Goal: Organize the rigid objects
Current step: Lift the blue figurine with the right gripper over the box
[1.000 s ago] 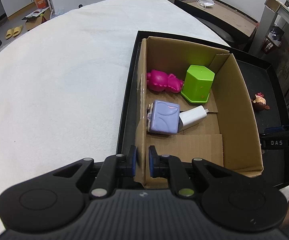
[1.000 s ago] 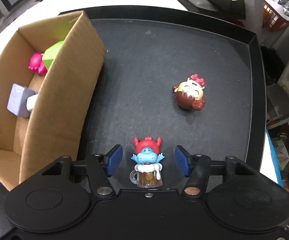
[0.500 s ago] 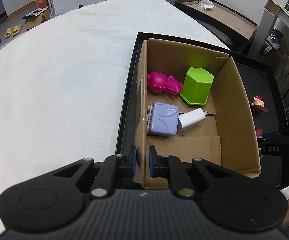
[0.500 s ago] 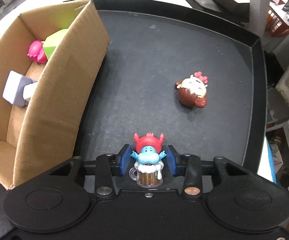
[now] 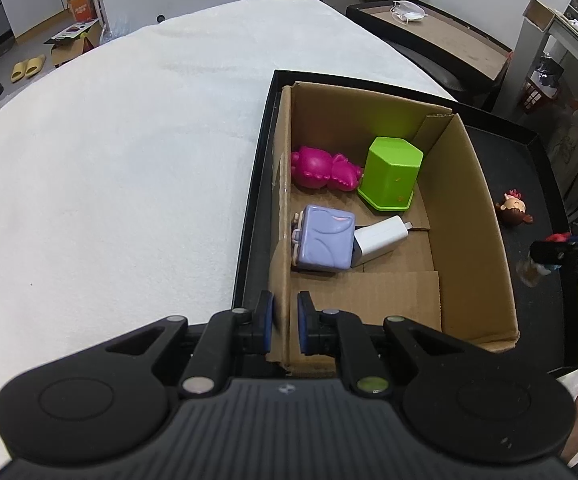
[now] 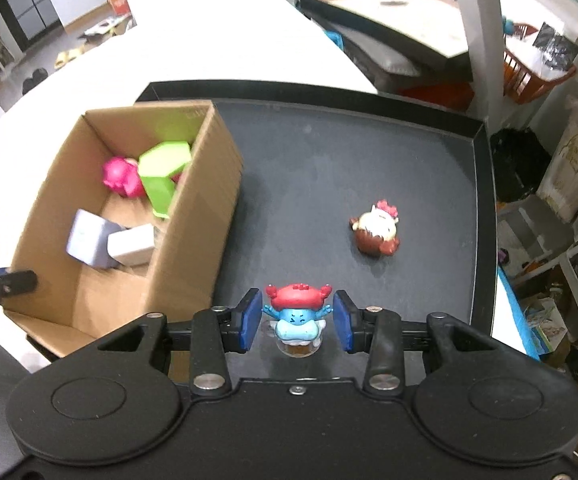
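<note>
- The left gripper [image 5: 283, 326] has its two blue pads closed onto the near-left wall of the cardboard box [image 5: 485, 248], one pad outside and one inside; I judge this is to keep the light box from sliding in the black tray [image 6: 483, 216] while toys are dropped in.
- The right gripper [image 6: 297, 322] has the blue crab-hat figure [image 6: 297, 322] between its fingers, which are partly open to the toy's width. The pads sit beside its outstretched arms; the figure looks raised off the tray floor (its clear mug base shows beneath), so it appears pinched and carried, though the contact itself is hard to see.
- It is held upright, just right of the box's long right wall, which probably suits a lift over that wall and a drop inside.
- Already in the box: a pink figure [image 5: 323, 168] lying against the left wall, a green hexagonal cup [image 5: 391, 174] upside down beside it, a lilac cube toy [image 5: 323, 242] and a white charger [image 5: 379, 238] touching it.
- Free floor remains at the near end of the box.
- A brown-haired doll [image 6: 376, 229] lies apart on the tray, not yet boxed.
- The tall right wall stands between the carried figure and the box floor (the main thing to clear).
</note>
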The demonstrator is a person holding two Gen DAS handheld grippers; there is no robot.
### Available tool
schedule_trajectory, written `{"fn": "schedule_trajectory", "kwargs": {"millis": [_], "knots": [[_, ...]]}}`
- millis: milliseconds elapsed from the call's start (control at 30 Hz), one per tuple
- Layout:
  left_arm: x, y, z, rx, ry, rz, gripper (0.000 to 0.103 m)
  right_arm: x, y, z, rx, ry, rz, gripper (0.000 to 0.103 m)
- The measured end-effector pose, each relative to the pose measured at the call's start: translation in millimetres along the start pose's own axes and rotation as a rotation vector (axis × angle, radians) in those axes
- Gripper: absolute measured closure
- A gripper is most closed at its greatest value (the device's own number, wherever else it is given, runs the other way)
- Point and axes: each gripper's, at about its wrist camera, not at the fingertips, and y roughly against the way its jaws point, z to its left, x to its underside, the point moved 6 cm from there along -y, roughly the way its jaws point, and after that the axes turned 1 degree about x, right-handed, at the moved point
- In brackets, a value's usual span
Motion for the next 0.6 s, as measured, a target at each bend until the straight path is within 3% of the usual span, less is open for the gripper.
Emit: {"fn": "schedule_trajectory", "kwargs": {"millis": [600], "knots": [[4,8,3,0.032,0.001,-0.030,0.092,-14,53,28,-0.004,0.023,-0.135,0.065]]}}
